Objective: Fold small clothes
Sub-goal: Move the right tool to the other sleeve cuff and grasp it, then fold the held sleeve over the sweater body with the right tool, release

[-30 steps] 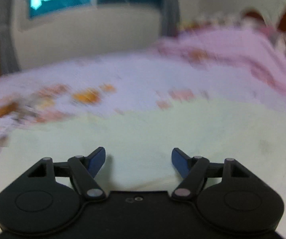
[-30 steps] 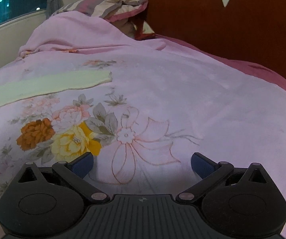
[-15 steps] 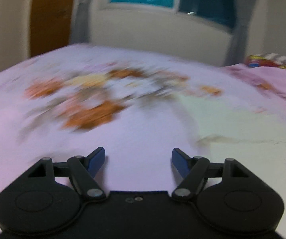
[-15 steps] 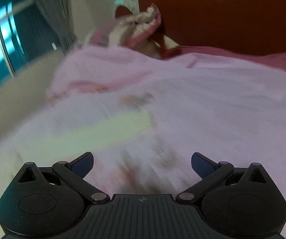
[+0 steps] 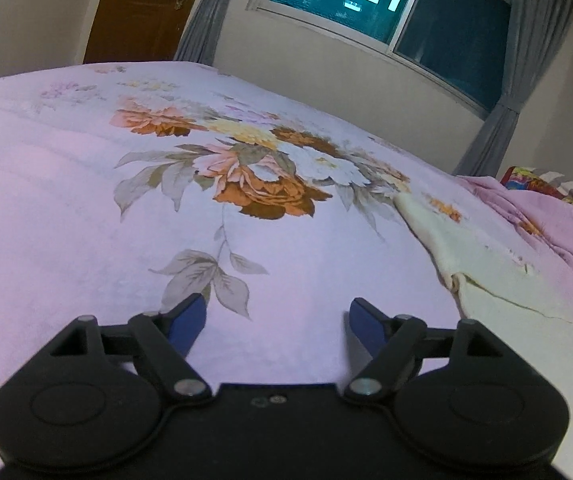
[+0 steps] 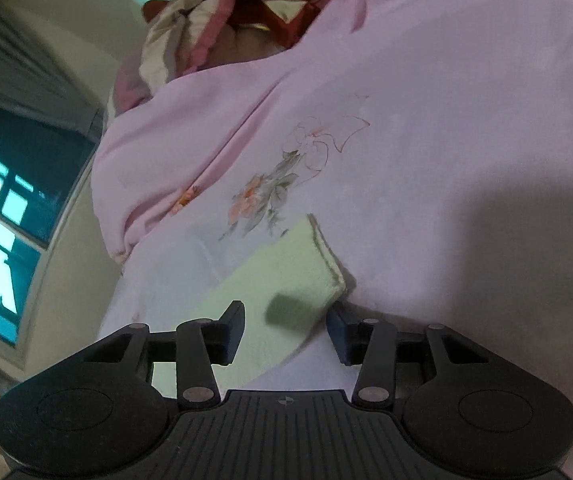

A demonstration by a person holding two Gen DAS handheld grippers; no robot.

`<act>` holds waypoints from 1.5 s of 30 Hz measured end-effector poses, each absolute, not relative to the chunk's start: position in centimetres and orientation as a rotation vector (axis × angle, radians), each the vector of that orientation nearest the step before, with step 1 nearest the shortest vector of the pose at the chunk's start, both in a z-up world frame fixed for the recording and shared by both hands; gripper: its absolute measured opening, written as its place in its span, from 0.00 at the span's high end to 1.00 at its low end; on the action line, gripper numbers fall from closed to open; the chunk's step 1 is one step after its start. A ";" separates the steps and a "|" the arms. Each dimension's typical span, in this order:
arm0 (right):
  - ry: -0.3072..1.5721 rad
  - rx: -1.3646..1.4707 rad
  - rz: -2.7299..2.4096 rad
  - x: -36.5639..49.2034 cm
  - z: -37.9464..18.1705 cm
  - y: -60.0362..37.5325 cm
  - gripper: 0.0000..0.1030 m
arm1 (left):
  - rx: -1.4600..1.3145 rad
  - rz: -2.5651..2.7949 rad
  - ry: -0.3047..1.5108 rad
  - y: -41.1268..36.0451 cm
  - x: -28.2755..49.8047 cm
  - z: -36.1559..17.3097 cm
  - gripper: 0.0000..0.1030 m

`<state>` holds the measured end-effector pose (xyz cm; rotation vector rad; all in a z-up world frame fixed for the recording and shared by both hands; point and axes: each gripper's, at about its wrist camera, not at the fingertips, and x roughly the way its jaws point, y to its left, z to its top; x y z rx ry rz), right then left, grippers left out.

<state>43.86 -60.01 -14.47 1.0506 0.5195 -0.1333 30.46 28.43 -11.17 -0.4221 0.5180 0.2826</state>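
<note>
Two grippers over a pink floral bedsheet (image 5: 86, 208), soft matte fabric. Pale yellow-green cloth (image 6: 286, 276), fuzzy terry-like, long flat strip with a doubled hemmed end, lies on the sheet. Right gripper (image 6: 284, 328) is rolled sideways, low over that end; jaws are closing, cloth between the blue pads, pads not pressing yet. Left gripper (image 5: 278, 320) is level, angled down, jaws wide and opening, only sheet between; cloth's other end (image 5: 486, 264) lies to its right, apart. Crumpled pink blanket (image 5: 546, 216) beyond.
</note>
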 end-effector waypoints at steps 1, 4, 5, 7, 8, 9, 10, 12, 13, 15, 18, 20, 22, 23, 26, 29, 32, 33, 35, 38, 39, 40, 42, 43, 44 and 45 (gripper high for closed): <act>0.516 1.066 -0.132 44.3 -14.7 -60.2 0.56 | -0.424 0.282 0.516 28.5 30.5 -11.3 0.23; 0.509 1.091 -0.123 45.9 -14.8 -61.0 0.56 | -0.429 0.278 0.515 28.6 30.5 -11.3 0.23; 0.511 1.086 -0.120 46.3 -14.8 -61.2 0.56 | -0.429 0.279 0.515 28.6 30.5 -11.3 0.23; 0.522 1.053 -0.101 47.3 -14.7 -61.5 0.56 | -0.429 0.279 0.515 28.6 30.5 -11.3 0.23; 0.528 1.042 -0.091 47.5 -14.6 -61.7 0.56 | -0.429 0.279 0.515 28.7 30.4 -11.3 0.23; 0.530 1.033 -0.083 47.6 -14.6 -61.8 0.56 | -0.430 0.278 0.514 28.6 30.4 -11.3 0.23; 0.535 1.023 -0.070 47.6 -14.5 -61.9 0.56 | -0.431 0.278 0.514 28.7 30.4 -11.3 0.22; 0.543 0.989 -0.043 47.6 -14.4 -62.1 0.56 | -0.432 0.277 0.513 28.6 30.4 -11.3 0.22; 0.549 0.970 -0.032 47.7 -14.4 -62.1 0.56 | -0.434 0.276 0.511 28.7 30.4 -11.3 0.22; 0.562 0.937 -0.022 47.8 -14.3 -62.1 0.62 | -0.438 0.275 0.510 28.7 30.4 -11.3 0.22; 0.595 0.849 -0.053 48.1 -13.9 -61.6 0.96 | -0.430 0.279 0.516 28.7 30.5 -11.3 0.22; 0.584 0.794 -0.045 48.0 -13.0 -61.0 0.96 | -0.412 0.285 0.529 28.5 30.7 -11.2 0.22; 0.591 0.732 -0.043 48.3 -11.7 -60.0 0.96 | -0.394 0.285 0.550 28.4 31.1 -11.0 0.22; 0.591 0.704 -0.035 48.4 -10.8 -59.4 0.96 | -0.392 0.286 0.556 28.5 31.2 -10.8 0.22; 0.596 0.612 -0.024 49.0 -7.8 -57.2 0.96 | -0.275 0.374 0.566 28.7 30.2 -9.2 0.22; 0.584 0.534 0.013 50.0 -4.8 -54.5 0.96 | -0.129 0.461 0.609 30.1 28.0 -8.1 0.22; 0.571 0.490 0.046 51.3 -2.5 -51.3 0.96 | -0.098 0.475 0.667 32.9 24.4 -7.5 0.22; 0.564 0.485 0.059 51.7 -1.9 -50.3 0.96 | -0.119 0.466 0.688 34.0 23.4 -7.5 0.22; 0.551 0.473 0.092 52.5 -0.9 -47.4 0.96 | -0.170 0.438 0.711 35.8 21.9 -7.6 0.22; 0.554 0.470 0.136 53.7 -0.3 -43.3 0.96 | -0.122 0.510 0.730 37.7 22.4 -7.4 0.22; 0.559 0.455 0.148 54.0 -0.1 -41.7 0.96 | -0.114 0.510 0.745 38.6 22.9 -7.4 0.22; 0.562 0.441 0.155 54.3 0.1 -40.5 0.96 | -0.097 0.518 0.760 39.2 23.3 -7.4 0.22; 0.565 0.429 0.182 54.6 0.3 -38.5 0.96 | -0.072 0.531 0.772 40.2 23.3 -7.2 0.22; 0.568 0.420 0.192 54.9 0.3 -37.5 0.96 | -0.069 0.522 0.771 40.5 22.9 -7.2 0.22; 0.572 0.407 0.203 55.3 0.3 -36.5 0.96 | -0.071 0.514 0.778 40.9 22.6 -7.3 0.22; 0.574 0.397 0.210 55.5 0.2 -35.6 0.96 | -0.075 0.507 0.795 41.4 22.3 -7.5 0.22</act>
